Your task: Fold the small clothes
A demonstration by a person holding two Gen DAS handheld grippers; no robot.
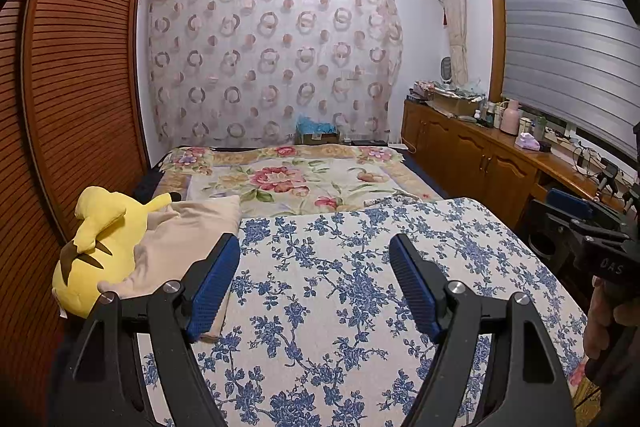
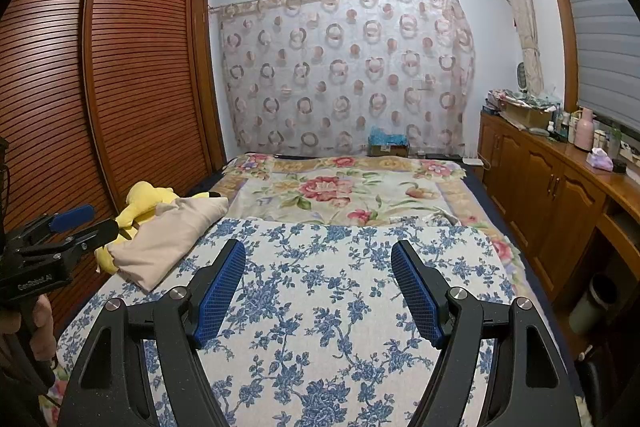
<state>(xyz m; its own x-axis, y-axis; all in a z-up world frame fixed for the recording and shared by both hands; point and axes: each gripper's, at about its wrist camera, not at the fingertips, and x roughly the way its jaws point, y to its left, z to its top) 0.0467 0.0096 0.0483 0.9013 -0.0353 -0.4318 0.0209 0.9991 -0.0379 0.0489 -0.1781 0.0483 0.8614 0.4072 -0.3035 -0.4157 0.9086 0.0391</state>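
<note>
A beige garment (image 1: 176, 247) (image 2: 168, 239) lies folded at the left edge of the blue-flowered cloth (image 1: 360, 287) (image 2: 340, 287), leaning on a yellow plush toy (image 1: 100, 239) (image 2: 144, 203). My left gripper (image 1: 314, 247) hovers open over the blue-flowered cloth, its left finger just right of the garment, nothing between its blue pads. My right gripper (image 2: 318, 251) is open too, over the middle of the same cloth, with nothing in it. Each gripper shows at the edge of the other's view, with a hand on its handle.
A slatted wooden wardrobe (image 1: 80, 87) (image 2: 100, 87) runs along the left of the bed. A floral bedspread (image 1: 300, 179) (image 2: 340, 187) lies beyond the cloth. A wooden cabinet (image 1: 480, 155) (image 2: 560, 187) with bottles stands on the right. A patterned curtain (image 2: 340, 75) covers the far wall.
</note>
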